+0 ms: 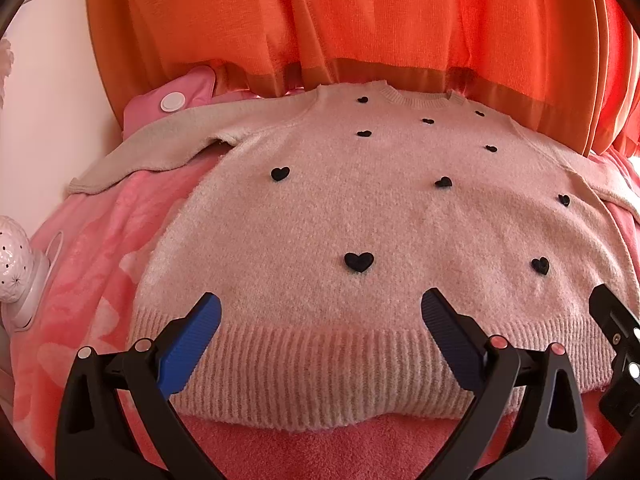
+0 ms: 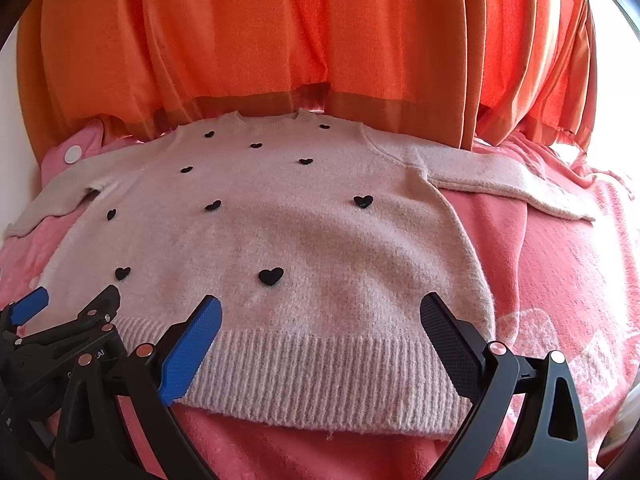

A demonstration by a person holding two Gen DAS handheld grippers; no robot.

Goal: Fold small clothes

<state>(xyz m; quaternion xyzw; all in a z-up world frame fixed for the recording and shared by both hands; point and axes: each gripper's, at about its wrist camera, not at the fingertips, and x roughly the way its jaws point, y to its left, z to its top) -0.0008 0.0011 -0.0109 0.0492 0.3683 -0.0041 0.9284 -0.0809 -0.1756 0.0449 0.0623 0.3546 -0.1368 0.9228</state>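
Note:
A small cream knit sweater [image 1: 360,216] with black heart patches lies flat and face up on a pink blanket [image 1: 92,264], neck away from me, both sleeves spread out. It also shows in the right wrist view [image 2: 280,232]. My left gripper [image 1: 320,316] is open, hovering over the left part of the ribbed hem [image 1: 320,372]. My right gripper [image 2: 320,316] is open over the right part of the hem [image 2: 320,372]. Each gripper holds nothing. The left gripper shows at the lower left of the right wrist view [image 2: 68,312].
An orange curtain [image 1: 360,20] hangs just behind the sweater's neck. A pink item with a white snap [image 1: 174,101] lies at the back left. A white perforated lamp-like object [image 1: 16,264] stands at the left edge. The blanket [image 2: 560,280] extends to the right.

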